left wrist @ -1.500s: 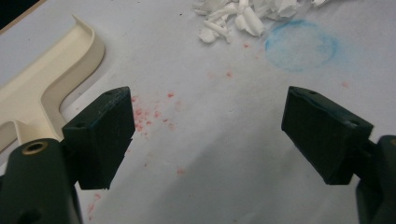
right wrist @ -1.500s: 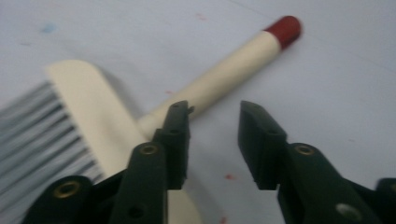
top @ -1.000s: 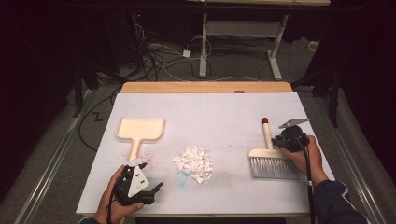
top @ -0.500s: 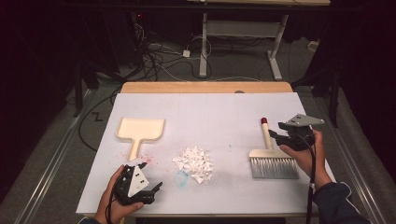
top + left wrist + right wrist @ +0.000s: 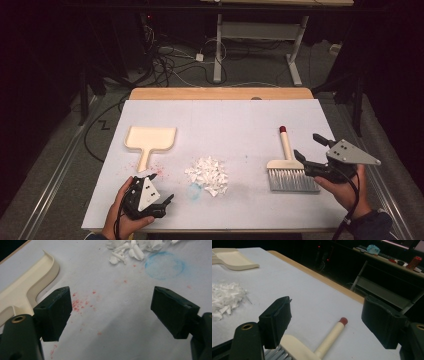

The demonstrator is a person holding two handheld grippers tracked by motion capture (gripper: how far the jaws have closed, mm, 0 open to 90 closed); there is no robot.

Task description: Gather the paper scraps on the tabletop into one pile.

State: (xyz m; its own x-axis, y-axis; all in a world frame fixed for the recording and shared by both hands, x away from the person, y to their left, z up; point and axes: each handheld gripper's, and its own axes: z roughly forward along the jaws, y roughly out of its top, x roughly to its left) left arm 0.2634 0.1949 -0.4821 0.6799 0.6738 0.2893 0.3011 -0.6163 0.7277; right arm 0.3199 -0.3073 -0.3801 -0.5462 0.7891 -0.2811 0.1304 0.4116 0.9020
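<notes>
A cream brush (image 5: 286, 161) with a red-tipped handle and grey bristles lies flat on the white table cover at the right. My right gripper (image 5: 307, 145) hovers just right of it, and its jaws have just been opening. They stand wide with nothing gripped, and the brush handle (image 5: 331, 337) lies on the table beneath them. A cream dustpan (image 5: 150, 139) rests at the left. A pile of white paper scraps (image 5: 207, 175) sits in the middle. My left gripper (image 5: 162, 188) is open near the front edge, over red specks (image 5: 79, 304) beside the dustpan's handle (image 5: 23, 290).
A faint blue chalk ring (image 5: 165, 265) marks the cover next to the scraps. The wooden table edge (image 5: 220, 93) runs along the far side. Beyond it are floor cables and a desk frame (image 5: 260, 35). Bare cover lies between the scraps and the brush.
My right gripper opened off the brush handle, then lifted and drew back to the right. The brush stays on the table. The left hand has not moved.
</notes>
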